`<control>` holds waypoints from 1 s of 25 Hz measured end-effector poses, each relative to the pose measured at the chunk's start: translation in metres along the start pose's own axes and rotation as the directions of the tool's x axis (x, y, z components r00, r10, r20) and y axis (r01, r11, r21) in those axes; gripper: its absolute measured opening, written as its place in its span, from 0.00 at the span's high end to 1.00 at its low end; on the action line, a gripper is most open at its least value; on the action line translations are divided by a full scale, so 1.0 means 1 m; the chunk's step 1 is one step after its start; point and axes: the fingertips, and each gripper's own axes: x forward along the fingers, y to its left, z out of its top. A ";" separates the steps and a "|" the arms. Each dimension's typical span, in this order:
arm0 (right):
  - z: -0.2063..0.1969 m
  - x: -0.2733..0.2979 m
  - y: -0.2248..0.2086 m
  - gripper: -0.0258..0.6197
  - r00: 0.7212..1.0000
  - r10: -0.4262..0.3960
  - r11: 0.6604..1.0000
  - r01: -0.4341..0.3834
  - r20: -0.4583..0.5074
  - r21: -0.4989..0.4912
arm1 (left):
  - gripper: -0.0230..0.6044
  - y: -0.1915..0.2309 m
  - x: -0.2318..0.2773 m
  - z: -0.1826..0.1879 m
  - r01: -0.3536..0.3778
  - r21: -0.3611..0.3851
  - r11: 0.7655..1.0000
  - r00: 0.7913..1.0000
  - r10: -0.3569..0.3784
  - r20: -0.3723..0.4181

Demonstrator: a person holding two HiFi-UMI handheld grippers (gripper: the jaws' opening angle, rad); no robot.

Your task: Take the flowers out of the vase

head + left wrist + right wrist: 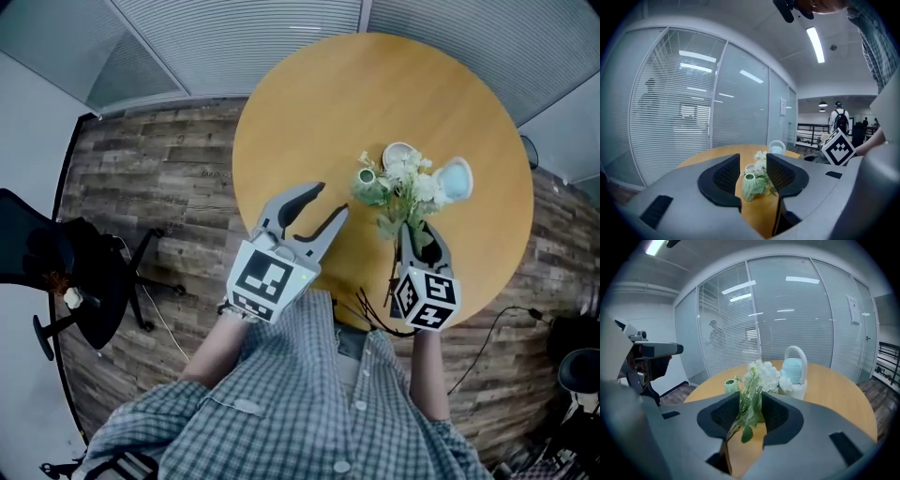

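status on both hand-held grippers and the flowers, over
Left hand-held gripper open, empty. Right hand-held gripper open, flowers between its jaws, stems out of the green vase. Watering can behind, not in the way.

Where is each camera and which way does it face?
Head view: on the head, looking steeply down at the table; shirt, left gripper, right gripper show.
Left gripper view: on that gripper, facing the vase; its open jaws show.
Right gripper view: on that gripper, facing the watering can; flowers between its jaws.
Shared: all three see the vase.
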 end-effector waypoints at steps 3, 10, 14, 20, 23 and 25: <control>-0.002 -0.001 0.001 0.74 1.000 0.016 1.000 -0.016 -0.005 0.013 | 0.67 -0.002 0.000 0.002 0.006 0.007 1.000 1.000 -0.006 0.001; -0.007 -0.003 -0.002 0.67 0.999 0.038 0.999 -0.038 -0.020 0.009 | 0.67 -0.002 0.003 0.003 0.006 0.014 1.000 1.000 -0.006 -0.001; -0.015 0.000 -0.005 0.67 0.999 0.023 1.000 -0.024 -0.041 -0.001 | 0.67 -0.001 0.002 0.002 0.006 0.013 1.000 1.000 -0.006 -0.002; -0.004 -0.006 -0.001 0.67 1.000 0.029 0.999 -0.029 -0.002 0.030 | 0.67 0.000 0.003 0.002 0.009 0.017 1.000 1.000 -0.009 -0.004; 0.015 -0.014 0.004 0.67 0.998 0.035 0.999 -0.037 0.052 0.040 | 0.67 -0.001 0.003 0.005 0.016 0.023 1.000 1.000 -0.016 -0.001; 0.031 -0.022 0.007 0.67 0.995 0.042 0.998 -0.046 0.095 0.041 | 0.67 -0.004 0.005 0.009 0.021 0.027 0.999 1.000 -0.021 0.004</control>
